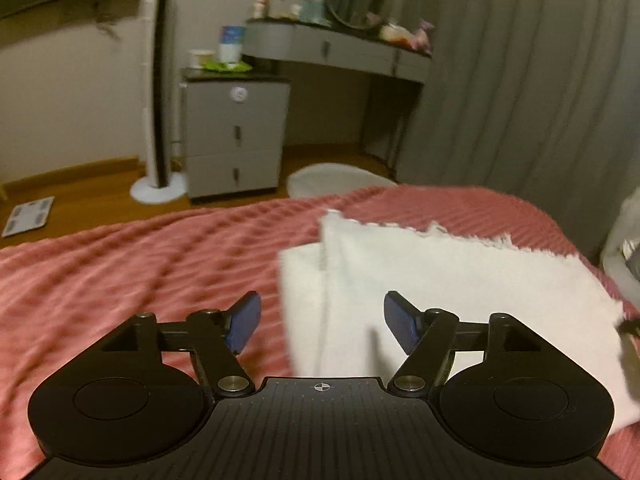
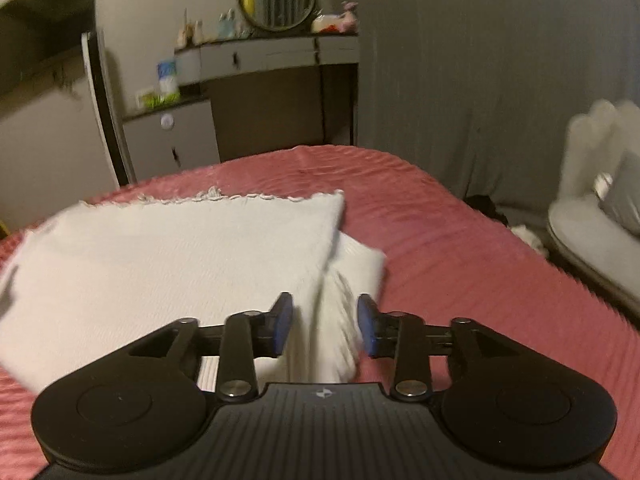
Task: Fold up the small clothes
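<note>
White knit garment point(image 1: 440, 280) lies folded on the pink bed point(image 1: 140, 272); left gripper point(image 1: 322, 326) and right gripper point(image 2: 325, 326) fingers parted, empty, releasing the fold

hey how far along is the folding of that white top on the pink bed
Done: the white garment lies doubled over on the pink bedspread, with its scalloped hem on top. In hand: nothing; the left gripper and right gripper both stand open, with no pad pressing the cloth. Left: a lower layer sticks out at the side, so another fold or some tidying probably remains.
</note>
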`<state>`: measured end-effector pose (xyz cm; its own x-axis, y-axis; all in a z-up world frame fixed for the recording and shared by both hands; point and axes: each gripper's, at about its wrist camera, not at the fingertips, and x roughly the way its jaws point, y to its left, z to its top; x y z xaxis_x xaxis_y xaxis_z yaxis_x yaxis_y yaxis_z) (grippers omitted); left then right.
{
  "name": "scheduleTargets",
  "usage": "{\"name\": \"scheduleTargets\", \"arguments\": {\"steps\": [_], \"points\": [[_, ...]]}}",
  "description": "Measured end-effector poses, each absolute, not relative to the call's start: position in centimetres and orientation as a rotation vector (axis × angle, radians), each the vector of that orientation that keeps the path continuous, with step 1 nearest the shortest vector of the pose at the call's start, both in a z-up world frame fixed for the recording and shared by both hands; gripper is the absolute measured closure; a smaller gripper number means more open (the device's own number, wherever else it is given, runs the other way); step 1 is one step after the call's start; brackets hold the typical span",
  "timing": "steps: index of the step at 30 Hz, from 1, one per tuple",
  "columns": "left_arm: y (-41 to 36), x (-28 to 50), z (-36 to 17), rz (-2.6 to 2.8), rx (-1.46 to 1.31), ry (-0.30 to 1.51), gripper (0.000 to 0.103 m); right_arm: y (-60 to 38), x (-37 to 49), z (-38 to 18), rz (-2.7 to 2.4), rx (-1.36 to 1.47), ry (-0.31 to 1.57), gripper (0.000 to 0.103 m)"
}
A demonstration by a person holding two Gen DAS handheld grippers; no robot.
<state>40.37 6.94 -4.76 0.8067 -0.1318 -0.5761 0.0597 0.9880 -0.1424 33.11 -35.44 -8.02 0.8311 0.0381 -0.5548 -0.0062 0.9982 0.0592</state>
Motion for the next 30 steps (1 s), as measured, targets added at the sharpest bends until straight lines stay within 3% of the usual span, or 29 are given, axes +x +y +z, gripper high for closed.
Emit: {"name": "scheduleTargets", "arguments": {"steps": [5, 7, 9, 10, 11, 12, 14, 19, 20, 21, 22, 23, 25, 30], "points": [[4.6, 44.3, -7.1, -0.098, -0.025, 0.659, 0.027, -34.5, 39.4, -8.3, -0.001, 0.041, 0.625, 0.064], [4.1, 45.6, -7.8, -0.087, -0.004, 0.670, 0.032, -34.5, 41.0, -8.9, -0.014, 0.031, 0.642, 0.064], [4.0, 46.6, -8.4, -0.085, 0.000, 0.675, 0.053, -34.8, 41.9, -9.4, 0.000, 0.058, 0.661, 0.070], [3.9, 47.0, -8.5, -0.087, -0.002, 0.671, 0.060, -34.8, 42.2, -9.5, 0.016, 0.071, 0.660, 0.080], [3.8, 47.3, -8.5, -0.087, 0.001, 0.658, 0.080, -34.8, 42.4, -9.5, 0.030, 0.070, 0.649, 0.093], [3.7, 47.5, -8.3, -0.084, 0.012, 0.645, 0.090, -34.5, 42.4, -9.4, 0.027, 0.048, 0.634, 0.097], [3.2, 48.2, -8.1, -0.071, 0.041, 0.620, 0.092, -33.9, 42.3, -8.9, 0.006, -0.025, 0.581, 0.097], [2.3, 49.3, -8.0, 0.016, 0.070, 0.614, 0.087, -32.8, 43.1, -9.0, -0.113, -0.161, 0.527, 0.097], [2.3, 49.1, -7.9, 0.008, 0.066, 0.624, 0.080, -32.5, 43.6, -9.7, -0.131, -0.187, 0.562, 0.096], [2.4, 48.6, -7.8, -0.006, 0.053, 0.631, 0.062, -32.2, 44.0, -10.4, -0.139, -0.214, 0.610, 0.095], [2.6, 48.0, -7.5, -0.019, 0.038, 0.630, 0.052, -31.9, 44.1, -10.7, -0.133, -0.230, 0.636, 0.093], [2.8, 47.0, -7.3, -0.031, 0.024, 0.614, 0.043, -31.7, 43.5, -10.3, -0.142, -0.233, 0.608, 0.081], [2.7, 45.4, -6.9, -0.075, 0.033, 0.606, 0.043, -31.3, 41.5, -9.0, -0.131, -0.205, 0.527, 0.076], [1.9, 42.5, -6.9, -0.113, 0.067, 0.629, 0.036, -28.7, 34.9, -7.6, 0.115, -0.128, 0.456, 0.077]]}}
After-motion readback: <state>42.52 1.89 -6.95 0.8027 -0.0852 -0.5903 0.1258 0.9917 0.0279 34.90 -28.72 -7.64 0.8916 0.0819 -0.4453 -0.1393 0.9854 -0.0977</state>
